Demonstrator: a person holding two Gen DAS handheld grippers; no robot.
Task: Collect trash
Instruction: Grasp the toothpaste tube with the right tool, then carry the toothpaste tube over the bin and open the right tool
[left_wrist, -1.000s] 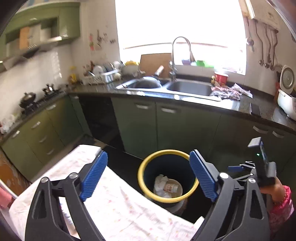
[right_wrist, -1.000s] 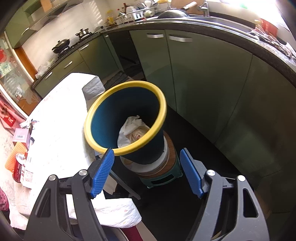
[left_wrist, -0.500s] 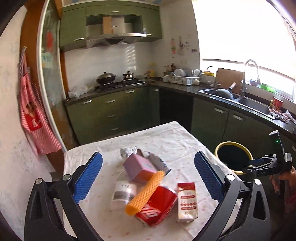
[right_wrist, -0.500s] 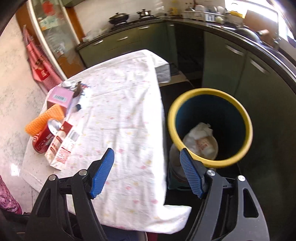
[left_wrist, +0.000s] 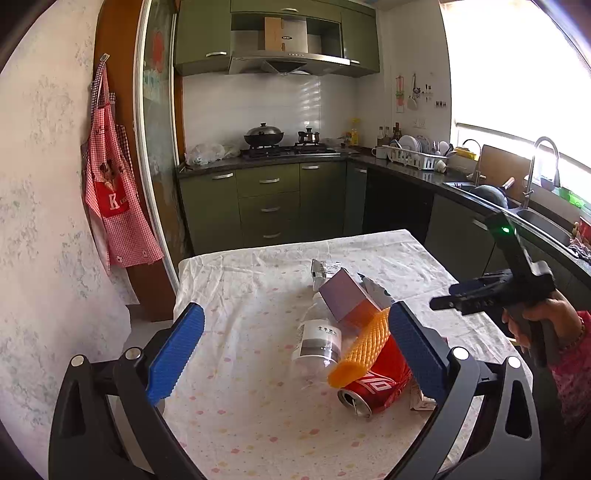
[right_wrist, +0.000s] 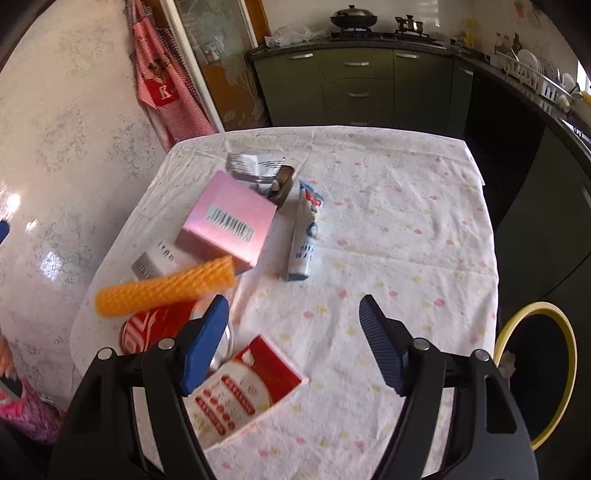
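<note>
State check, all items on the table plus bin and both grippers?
Left gripper: open, empty.
Right gripper: open, empty, fingers just closing slightly.
Red soda can: on its side, dented.
Orange foam net sleeve: lying across the can.
Pink cardboard box: closed, tilted on the pile.
Clear plastic bottle: lying down.
Red-and-white carton: lying flat.
Yellow-rimmed bin: uncovered, beside the table.

The orange foam net (right_wrist: 166, 291) hides part of the red can (right_wrist: 155, 325), and the right gripper's finger (right_wrist: 205, 347) hides the can's mouth. The bin (right_wrist: 535, 369) beside the table is cut by the picture's edge. The carton's (right_wrist: 243, 387) print is too blurred to read
</note>
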